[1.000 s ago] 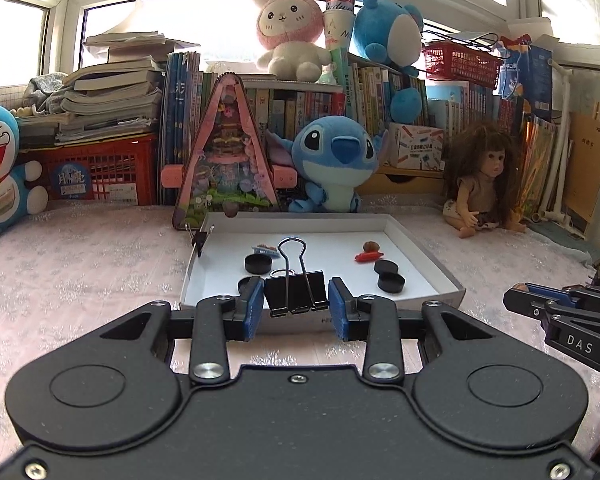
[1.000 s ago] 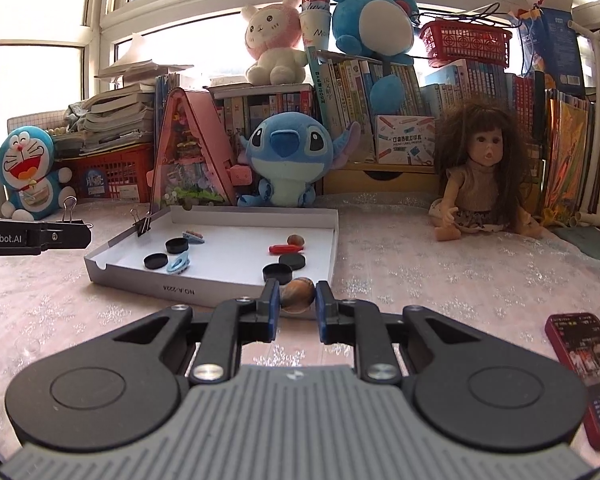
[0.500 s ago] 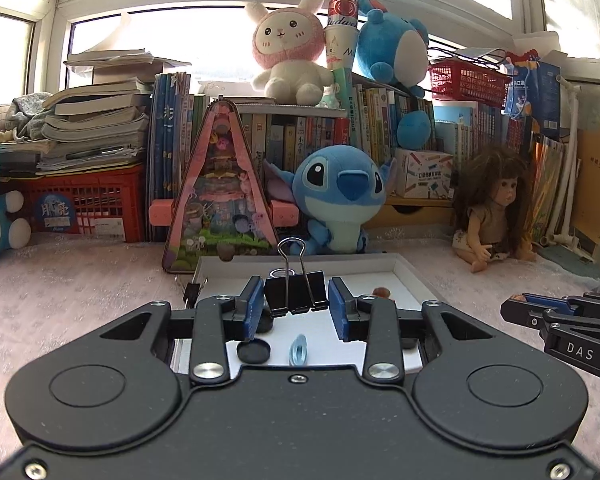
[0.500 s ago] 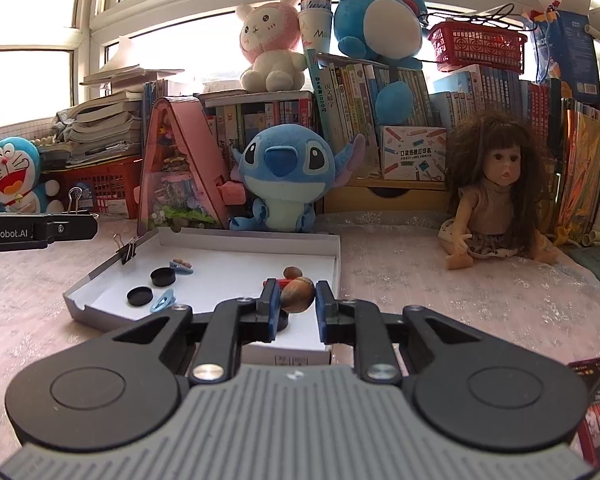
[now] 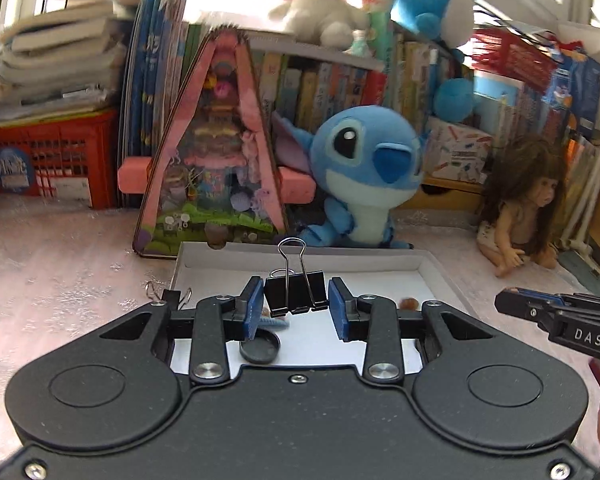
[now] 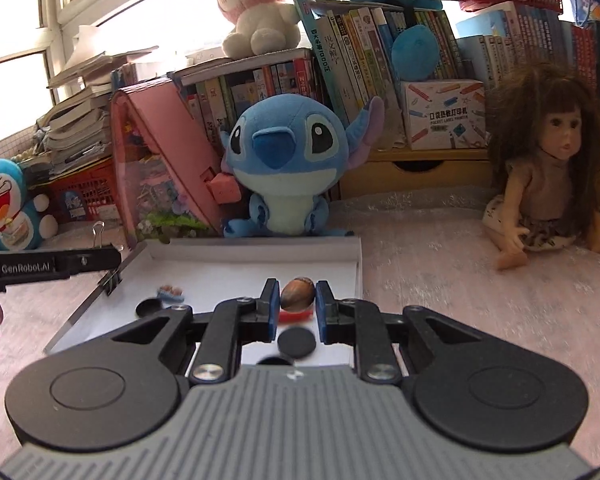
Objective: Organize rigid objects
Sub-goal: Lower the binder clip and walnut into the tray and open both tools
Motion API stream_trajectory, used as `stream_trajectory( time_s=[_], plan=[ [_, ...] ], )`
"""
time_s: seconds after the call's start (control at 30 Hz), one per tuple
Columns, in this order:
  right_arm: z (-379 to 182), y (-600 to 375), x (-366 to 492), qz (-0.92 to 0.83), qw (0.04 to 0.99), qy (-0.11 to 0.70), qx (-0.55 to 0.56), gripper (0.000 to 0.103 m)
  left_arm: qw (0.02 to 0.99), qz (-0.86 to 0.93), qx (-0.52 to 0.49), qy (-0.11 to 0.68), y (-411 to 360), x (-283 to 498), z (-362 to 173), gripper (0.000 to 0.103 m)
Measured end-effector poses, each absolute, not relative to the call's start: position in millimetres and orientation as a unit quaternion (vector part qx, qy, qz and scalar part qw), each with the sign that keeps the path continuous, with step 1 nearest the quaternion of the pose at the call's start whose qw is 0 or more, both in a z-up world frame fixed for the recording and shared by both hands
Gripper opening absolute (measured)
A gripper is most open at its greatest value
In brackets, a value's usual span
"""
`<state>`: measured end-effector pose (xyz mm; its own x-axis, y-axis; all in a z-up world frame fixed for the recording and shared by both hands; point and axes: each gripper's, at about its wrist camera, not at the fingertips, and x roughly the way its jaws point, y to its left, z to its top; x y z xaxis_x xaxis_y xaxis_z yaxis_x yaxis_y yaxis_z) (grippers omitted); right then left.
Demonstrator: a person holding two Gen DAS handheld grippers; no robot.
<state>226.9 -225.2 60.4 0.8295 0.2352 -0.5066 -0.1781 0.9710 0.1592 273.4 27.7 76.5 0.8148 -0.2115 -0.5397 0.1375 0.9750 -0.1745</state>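
Over the last second both grippers have been carried forward over the white tray (image 5: pixel 432 270), which a second ago lay wholly ahead of them. The near rim is now hidden under both gripper bodies. The carry appears nearly complete, with release judged the next step.

The left gripper (image 5: pixel 296 305) is clamped on an upright black binder clip (image 5: pixel 295 294), wire handles up, held above the tray floor. The right gripper (image 6: pixel 297 307) is closed tight on a brown nut (image 6: pixel 297 293), also above the tray.

In the tray lie a black disc (image 5: pixel 260 347) and a small blue item (image 5: pixel 274 320) just below the left fingers, a second disc (image 6: pixel 297 343) and a red piece (image 6: pixel 296 317) below the right fingers, and a second clip (image 6: pixel 112 279) on the left wall.

Open floor is seen toward the far wall in both views. A blue plush (image 6: pixel 284 168) sits just behind the far rim, and a pink toy house (image 5: pixel 216 152) stands beside it, so forward travel is limited. The two grippers are well apart.
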Motion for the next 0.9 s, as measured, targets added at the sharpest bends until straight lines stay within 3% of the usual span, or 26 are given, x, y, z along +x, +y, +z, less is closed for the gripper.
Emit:
stream_trajectory(
  time_s=[0.47,0.9],
  plan=[
    [21.3,-220.1,321.0,0.087,0.925,0.357,0.097,0.023,0.935,-0.064,-0.055,0.345,17.5,343.9,32.5,0.033],
    [1.4,-192.6,359.4,0.087,0.920,0.380,0.043,0.023,0.923,-0.057,-0.042,0.378,8.6,377.8,14.2,0.033]
  ],
)
